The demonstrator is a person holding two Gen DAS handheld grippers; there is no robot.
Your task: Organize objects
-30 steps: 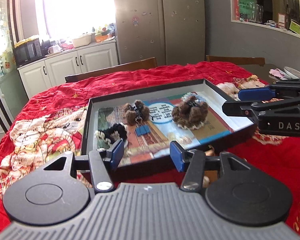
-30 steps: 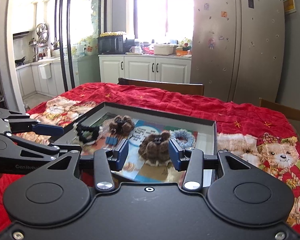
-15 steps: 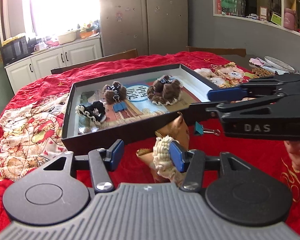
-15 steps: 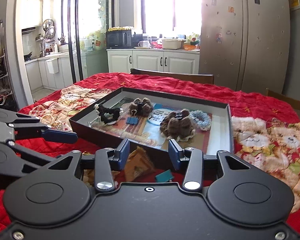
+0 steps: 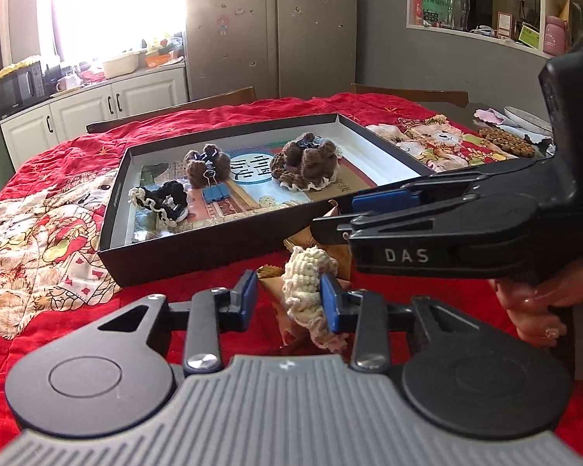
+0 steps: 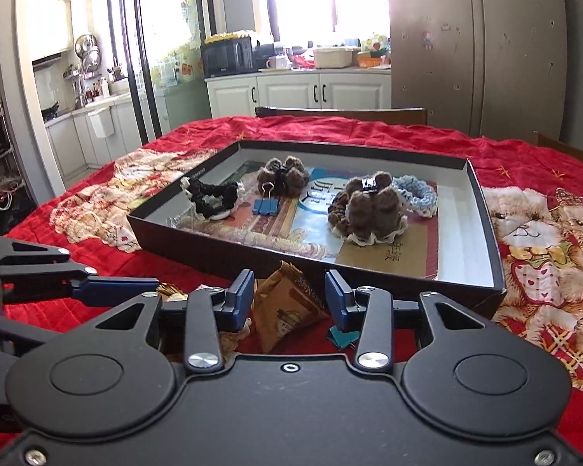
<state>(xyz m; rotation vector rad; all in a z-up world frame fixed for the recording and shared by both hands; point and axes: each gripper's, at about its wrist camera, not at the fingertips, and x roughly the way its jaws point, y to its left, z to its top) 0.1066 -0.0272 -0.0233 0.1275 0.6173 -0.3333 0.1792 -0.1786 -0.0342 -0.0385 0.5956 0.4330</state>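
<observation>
Red quilted worktop is carrying the black tray at twelve o'clock. Left tongs are closing around the cream scrunchie — touching only their three-o'clock pad; right tongs are narrowing, straddling the brown packet — unpinched.

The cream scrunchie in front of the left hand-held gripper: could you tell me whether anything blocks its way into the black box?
Only the box's near wall stands between the cream scrunchie and the floor of the black box; the scrunchie must be lifted over it. The left hand-held gripper is closing with the scrunchie between its fingers. Free floor remains inside.
</observation>
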